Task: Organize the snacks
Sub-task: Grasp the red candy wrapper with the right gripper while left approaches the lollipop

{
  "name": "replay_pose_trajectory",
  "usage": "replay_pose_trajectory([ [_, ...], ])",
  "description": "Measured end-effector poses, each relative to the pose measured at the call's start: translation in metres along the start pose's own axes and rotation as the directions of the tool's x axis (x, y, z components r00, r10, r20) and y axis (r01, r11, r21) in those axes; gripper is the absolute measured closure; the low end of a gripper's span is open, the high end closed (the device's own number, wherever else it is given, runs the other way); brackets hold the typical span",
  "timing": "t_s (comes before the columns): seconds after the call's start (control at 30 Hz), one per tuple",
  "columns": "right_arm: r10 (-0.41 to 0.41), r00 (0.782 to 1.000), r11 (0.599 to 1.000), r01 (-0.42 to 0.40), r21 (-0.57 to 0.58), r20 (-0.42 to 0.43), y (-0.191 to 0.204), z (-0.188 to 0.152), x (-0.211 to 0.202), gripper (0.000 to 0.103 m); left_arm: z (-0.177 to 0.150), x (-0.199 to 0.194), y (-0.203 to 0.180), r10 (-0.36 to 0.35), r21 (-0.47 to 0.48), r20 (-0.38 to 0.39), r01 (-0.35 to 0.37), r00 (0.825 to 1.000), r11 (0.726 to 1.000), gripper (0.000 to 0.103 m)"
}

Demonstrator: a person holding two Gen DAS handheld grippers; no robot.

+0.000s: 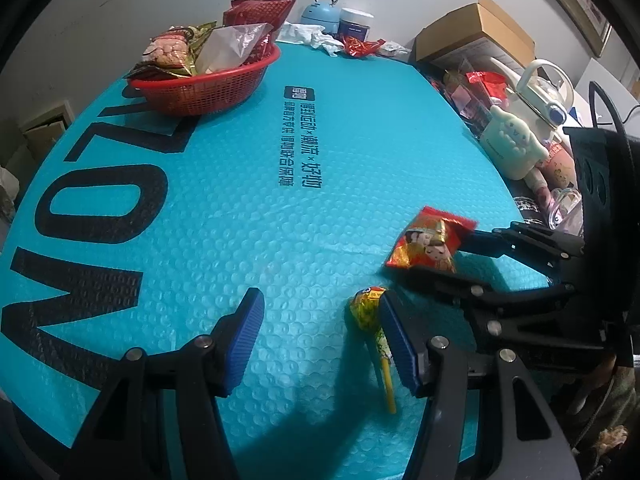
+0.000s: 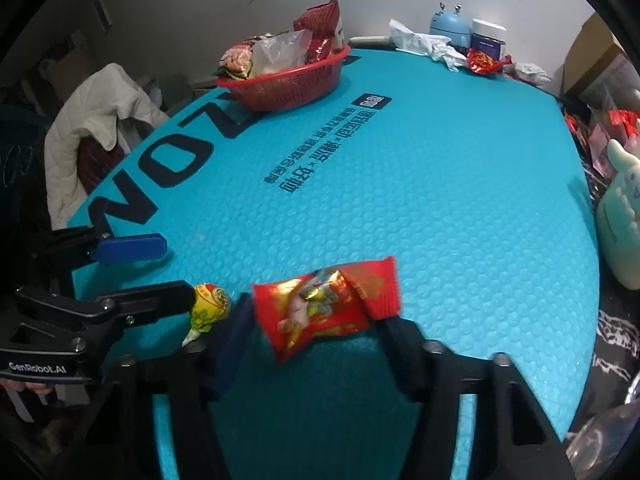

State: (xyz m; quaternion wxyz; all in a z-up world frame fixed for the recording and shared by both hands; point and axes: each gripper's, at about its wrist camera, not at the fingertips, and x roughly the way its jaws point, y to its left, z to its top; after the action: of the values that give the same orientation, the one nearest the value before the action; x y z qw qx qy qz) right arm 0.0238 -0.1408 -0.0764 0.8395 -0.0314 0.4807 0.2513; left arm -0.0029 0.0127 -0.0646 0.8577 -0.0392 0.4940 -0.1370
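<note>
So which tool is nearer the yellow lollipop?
Left. The left tool is open with its right finger right beside the yellow lollipop; the right tool sits just past it, around the red candy packet.

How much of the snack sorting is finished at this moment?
Done: several packets already sit in the red basket. In hand: the right gripper is closing on the red candy packet. Left: the lollipop lies on the mat beside the open left gripper.

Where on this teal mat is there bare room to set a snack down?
The middle of the teal mat is bare, between the red basket and the lollipop. It is crowded along the right edge by the plush toy and at the far wrappers.
</note>
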Motion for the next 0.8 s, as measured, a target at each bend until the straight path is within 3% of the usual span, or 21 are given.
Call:
replay_pose_trajectory([
  [0.13, -0.007, 1.000, 1.000, 0.007, 0.006, 0.014, -0.003, -0.001, -0.004, 0.053, -0.002, 0.000, -0.003, -0.008, 0.007, -0.007, 0.008, 1.000, 1.000, 0.044],
  [0.5, -0.031, 0.999, 0.998, 0.029, 0.054, 0.023, -0.019, -0.015, -0.020, 0.053, -0.014, 0.005, -0.027, -0.061, 0.057, -0.030, 0.062, 0.998, 0.996, 0.045],
  [0.57, -0.035, 0.999, 0.998, 0.033, 0.062, 0.025, -0.022, -0.018, -0.023, 0.053, -0.014, 0.005, -0.033, -0.062, 0.075, -0.015, 0.062, 0.998, 0.995, 0.052],
  [0.67, -0.043, 0.999, 0.996, 0.041, 0.075, 0.029, -0.027, -0.022, -0.027, 0.053, -0.012, 0.008, -0.040, -0.046, 0.099, -0.015, 0.047, 0.999, 0.994, 0.056],
  [0.8, -0.050, 0.998, 0.994, 0.047, 0.094, 0.035, -0.035, -0.026, -0.032, 0.053, -0.011, 0.013, -0.045, -0.026, 0.116, -0.026, 0.029, 0.999, 0.993, 0.079],
])
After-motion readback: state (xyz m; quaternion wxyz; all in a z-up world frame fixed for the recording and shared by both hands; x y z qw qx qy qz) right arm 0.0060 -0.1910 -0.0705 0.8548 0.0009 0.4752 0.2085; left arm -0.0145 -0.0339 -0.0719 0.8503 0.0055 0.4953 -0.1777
